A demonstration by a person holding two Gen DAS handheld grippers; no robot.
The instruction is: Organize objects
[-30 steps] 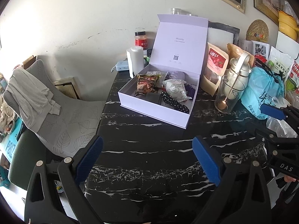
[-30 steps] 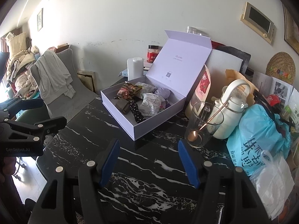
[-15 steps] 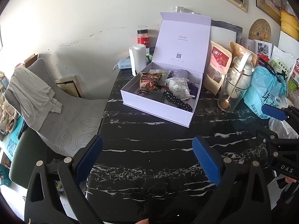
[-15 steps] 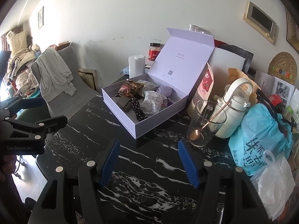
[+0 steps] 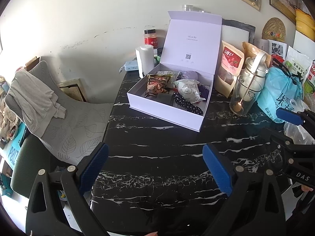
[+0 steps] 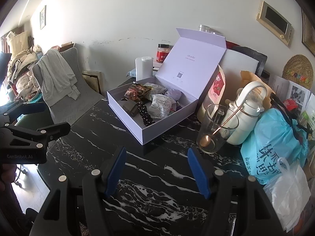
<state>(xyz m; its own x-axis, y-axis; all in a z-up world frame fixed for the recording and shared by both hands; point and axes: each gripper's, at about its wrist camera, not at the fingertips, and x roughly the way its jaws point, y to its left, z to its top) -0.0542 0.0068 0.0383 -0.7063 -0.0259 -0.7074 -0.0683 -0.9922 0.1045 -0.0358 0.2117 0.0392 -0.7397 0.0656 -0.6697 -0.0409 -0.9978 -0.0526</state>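
A lilac gift box (image 5: 165, 116) (image 6: 126, 114) with its lid standing open sits on the black marble table (image 5: 157, 157) (image 6: 149, 169). Inside lie a brown snack packet (image 5: 157, 82) (image 6: 136, 92), a white printed pouch (image 5: 189, 88) (image 6: 161, 106), a black polka-dot item (image 5: 187, 104) (image 6: 144, 114) and a dark block (image 6: 129, 106). My left gripper (image 5: 155, 161) is open and empty, over the table in front of the box. My right gripper (image 6: 156, 167) is open and empty, near the box's front corner.
A glass cup with a copper spoon (image 5: 244, 96) (image 6: 214, 129), a white kettle (image 6: 246, 116), a red snack bag (image 5: 229, 66) and a blue plastic bag (image 6: 275, 141) crowd the right. A paper roll (image 5: 145, 59) and red jar (image 5: 150, 39) stand behind the box. A grey chair (image 5: 59, 108) stands at left.
Both grippers have drawn slightly back and shifted; the box sits a little further off and to the right in the views. Both stay open and empty.
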